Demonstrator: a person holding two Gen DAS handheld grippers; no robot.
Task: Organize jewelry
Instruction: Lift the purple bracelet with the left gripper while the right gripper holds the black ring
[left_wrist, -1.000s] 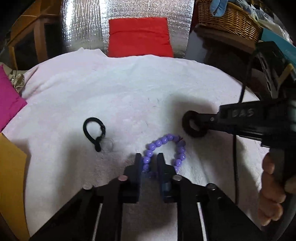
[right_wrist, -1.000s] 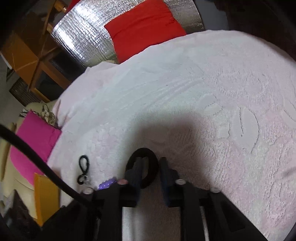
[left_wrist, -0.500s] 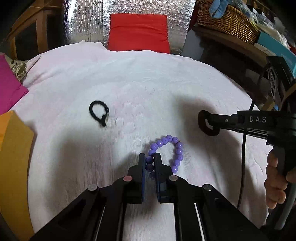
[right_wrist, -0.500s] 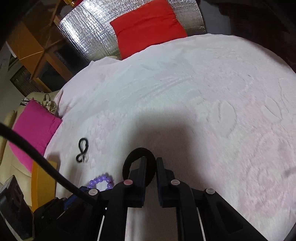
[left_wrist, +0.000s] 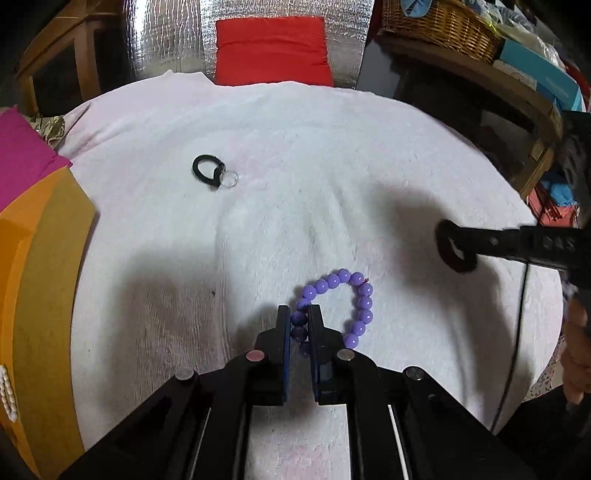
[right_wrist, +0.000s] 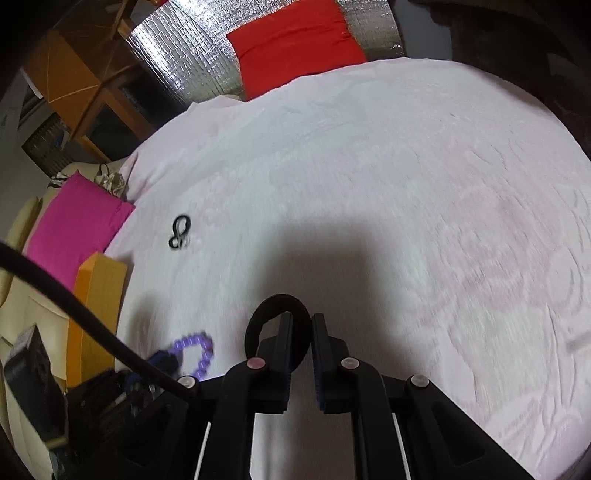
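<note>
My left gripper is shut on a purple bead bracelet and holds it above the white towel. My right gripper is shut on a black ring-shaped band and holds it in the air; it also shows at the right of the left wrist view. A small black hair tie with a clear ring beside it lies on the towel at the far left. The bracelet also shows in the right wrist view.
An orange box stands at the towel's left edge, with a pink cushion behind it. A red cushion leans on silver foil at the back. A wicker basket sits on a shelf at the back right.
Both grippers have closed on their items and risen from the towel. The bracelet and the black band have lifted with them, and the right gripper has drawn away to the right.
</note>
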